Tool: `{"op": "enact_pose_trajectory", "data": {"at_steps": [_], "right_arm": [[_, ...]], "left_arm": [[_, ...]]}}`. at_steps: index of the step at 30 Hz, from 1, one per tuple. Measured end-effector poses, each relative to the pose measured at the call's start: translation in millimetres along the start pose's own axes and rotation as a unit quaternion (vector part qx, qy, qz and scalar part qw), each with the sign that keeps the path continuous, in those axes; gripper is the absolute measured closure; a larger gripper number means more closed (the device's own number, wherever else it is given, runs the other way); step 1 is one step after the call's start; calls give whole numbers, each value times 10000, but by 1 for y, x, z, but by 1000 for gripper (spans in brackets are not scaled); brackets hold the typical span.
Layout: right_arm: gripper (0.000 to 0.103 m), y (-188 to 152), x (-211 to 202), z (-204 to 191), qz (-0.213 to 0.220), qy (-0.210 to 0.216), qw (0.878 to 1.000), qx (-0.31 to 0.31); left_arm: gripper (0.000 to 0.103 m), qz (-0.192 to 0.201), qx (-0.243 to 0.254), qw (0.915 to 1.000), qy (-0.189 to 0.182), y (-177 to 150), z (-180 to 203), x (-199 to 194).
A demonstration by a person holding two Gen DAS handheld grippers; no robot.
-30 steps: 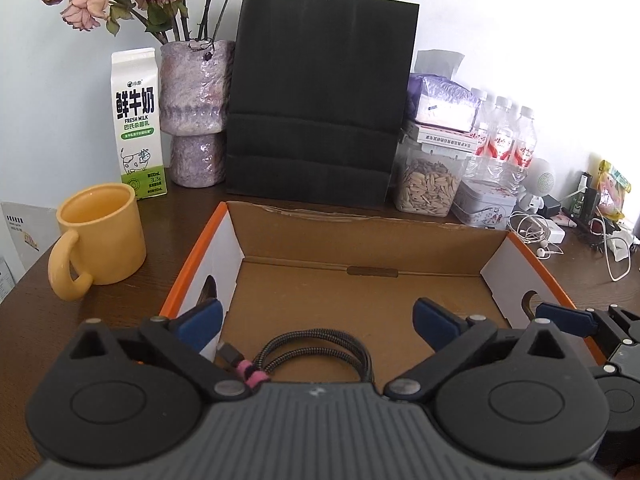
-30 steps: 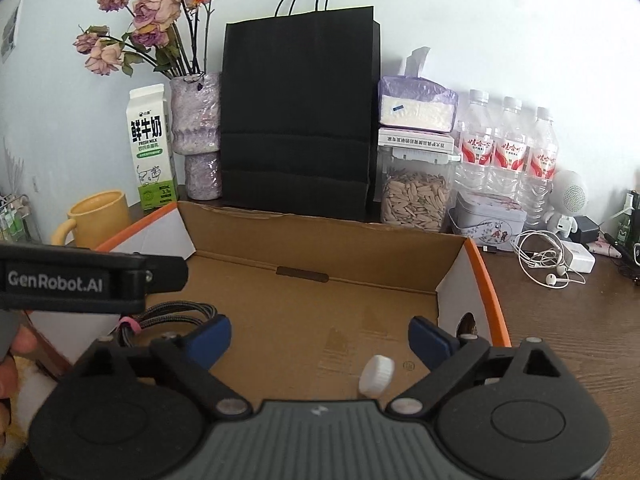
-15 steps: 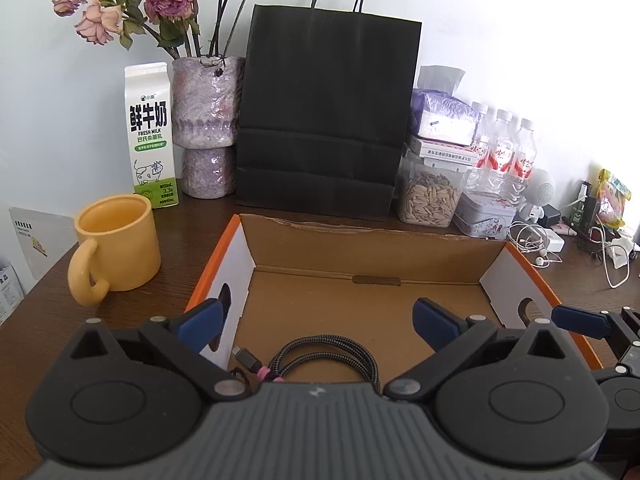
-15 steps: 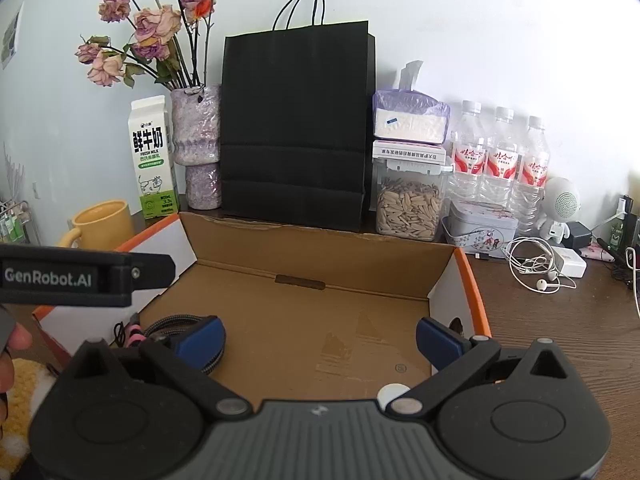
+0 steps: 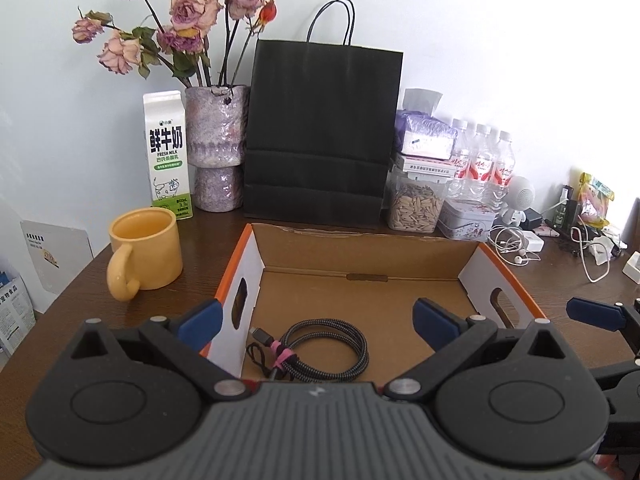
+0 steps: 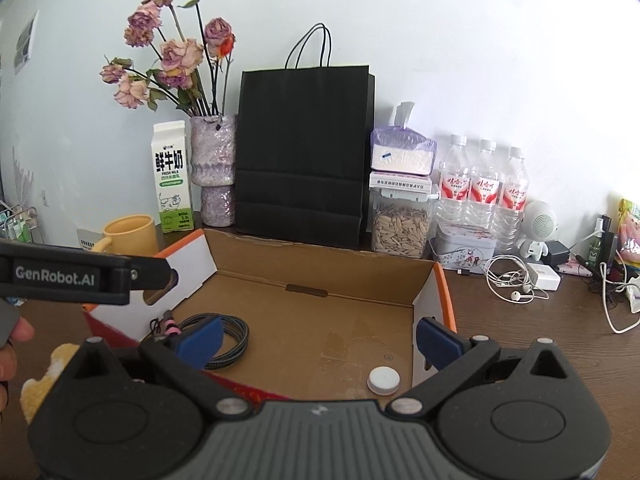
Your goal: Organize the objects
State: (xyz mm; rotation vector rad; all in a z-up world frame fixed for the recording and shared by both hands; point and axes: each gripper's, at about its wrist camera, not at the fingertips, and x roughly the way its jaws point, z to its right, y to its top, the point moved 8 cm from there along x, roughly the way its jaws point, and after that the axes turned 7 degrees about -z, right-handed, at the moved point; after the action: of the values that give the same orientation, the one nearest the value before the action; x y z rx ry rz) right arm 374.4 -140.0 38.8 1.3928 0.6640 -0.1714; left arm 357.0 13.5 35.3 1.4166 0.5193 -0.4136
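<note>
An open cardboard box (image 5: pixel 360 256) with orange edges sits on the brown table; it also shows in the right wrist view (image 6: pixel 320 272). A coiled braided cable (image 5: pixel 324 350) with a pink tie lies in its front left corner, also seen in the right wrist view (image 6: pixel 228 336). A small white cap (image 6: pixel 383 379) lies at the box's front right. My left gripper (image 5: pixel 316 316) is open and empty, above the box's near edge over the cable. My right gripper (image 6: pixel 318 334) is open and empty, above the box's near side.
A yellow mug (image 5: pixel 144 252) stands left of the box. Behind it stand a milk carton (image 5: pixel 168 156), a vase of dried roses (image 5: pixel 216 144), a black paper bag (image 5: pixel 320 132), a seed jar (image 5: pixel 416 204), water bottles (image 6: pixel 484 188) and a tin (image 6: pixel 460 252). White earphones (image 6: pixel 512 280) lie at right.
Both grippers have drawn back and risen from the box, so more of the cable, the cap and the box floor shows. Both stay open and empty.
</note>
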Motion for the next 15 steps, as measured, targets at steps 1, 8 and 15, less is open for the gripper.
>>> {"op": "enact_pose_trajectory", "data": {"at_steps": [1, 8, 15], "right_arm": [[0, -1, -6, -1, 28, -1, 10000, -2], [0, -18, -54, -10, 219, 28, 9997, -42], [0, -46, -94, -22, 276, 95, 9996, -57]], "left_arm": [[0, 14, 3, 10000, 0, -2, -1, -6], [0, 33, 34, 10000, -66, -27, -9, -45], [0, -39, 101, 9999, -33, -61, -17, -77]]}}
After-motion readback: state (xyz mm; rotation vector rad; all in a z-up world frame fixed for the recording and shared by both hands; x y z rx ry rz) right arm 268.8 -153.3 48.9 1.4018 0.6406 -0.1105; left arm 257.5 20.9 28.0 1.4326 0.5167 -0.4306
